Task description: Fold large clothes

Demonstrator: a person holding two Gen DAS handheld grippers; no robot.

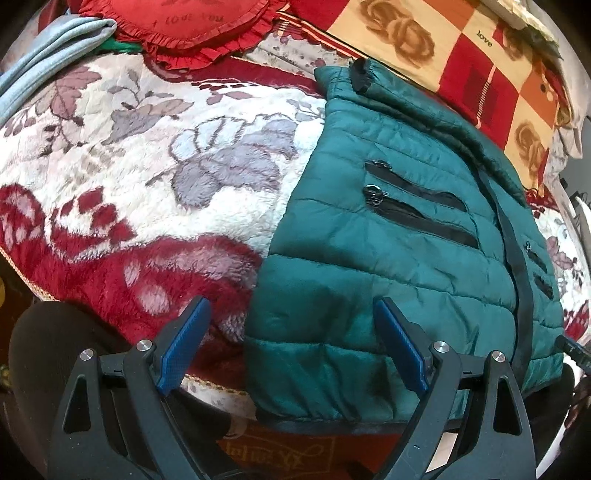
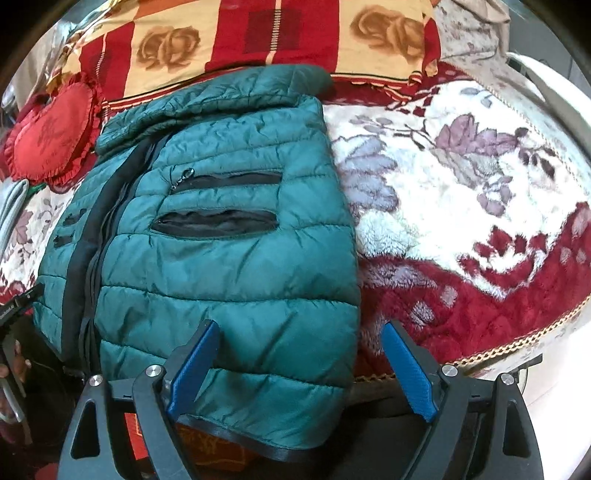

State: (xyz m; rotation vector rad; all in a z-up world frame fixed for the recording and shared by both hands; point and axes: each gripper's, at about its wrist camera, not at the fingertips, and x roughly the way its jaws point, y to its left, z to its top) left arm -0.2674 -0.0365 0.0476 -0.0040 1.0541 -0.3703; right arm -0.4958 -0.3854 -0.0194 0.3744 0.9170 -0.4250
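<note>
Left tool [image 1: 291, 343]: jaws held wide apart, nothing clamped, poised over the near left hem corner of the jacket [image 1: 406, 236]. Right tool [image 2: 301, 363]: jaws likewise apart and empty, poised over the near right hem corner of the jacket [image 2: 229, 258]. Jacket: green, quilted, laid front-up on the bed's floral blanket [image 1: 147, 177], hem at the near edge of the bed, collar at the far end; front closed along the black zip, pocket zips exposed. Sleeves are judged already folded in, since the sides are straight and a black cuff [image 1: 364, 75] shows near the collar. The lengthwise fold, hem toward collar, is judged still outstanding. Beyond the jacket: a checked rose-print cloth [image 2: 258, 40] and a red heart cushion [image 1: 177, 22].
</note>
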